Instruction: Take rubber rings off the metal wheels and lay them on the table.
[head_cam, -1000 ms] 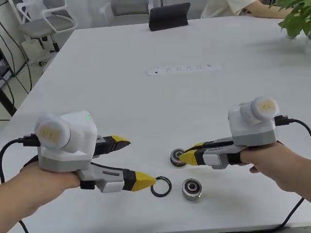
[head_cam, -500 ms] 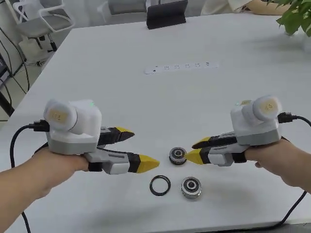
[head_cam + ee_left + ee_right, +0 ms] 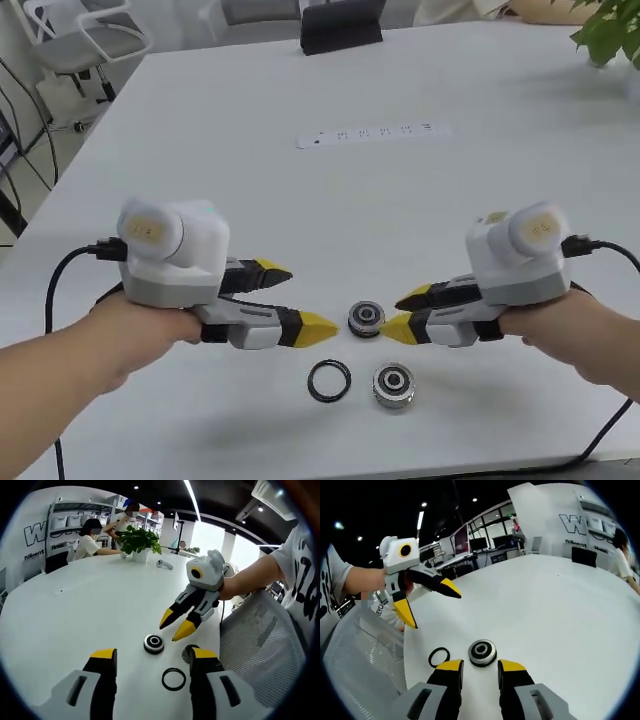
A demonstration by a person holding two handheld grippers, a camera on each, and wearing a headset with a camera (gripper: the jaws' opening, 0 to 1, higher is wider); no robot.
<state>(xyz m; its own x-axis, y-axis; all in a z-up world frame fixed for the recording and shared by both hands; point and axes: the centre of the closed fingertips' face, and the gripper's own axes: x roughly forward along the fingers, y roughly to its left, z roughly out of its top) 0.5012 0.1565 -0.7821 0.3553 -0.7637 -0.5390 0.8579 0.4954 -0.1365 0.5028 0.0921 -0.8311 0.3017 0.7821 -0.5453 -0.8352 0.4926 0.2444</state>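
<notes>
Two metal wheels lie near the table's front edge: one wheel with a dark rim, and a second wheel closer to me. A loose black rubber ring lies flat left of the second wheel. My left gripper hovers open, left of the first wheel and above the ring. My right gripper is open with a narrower gap, its tips just right of the first wheel, nothing between them.
A white power strip lies mid-table. A black stand sits at the far edge, a chair at the back left and a plant at the back right. The table's front edge runs just below the wheels.
My left gripper has lifted off the loose ring and moved up and right toward the first wheel. The right gripper has hardly shifted. The ring and both wheels lie where they were.
</notes>
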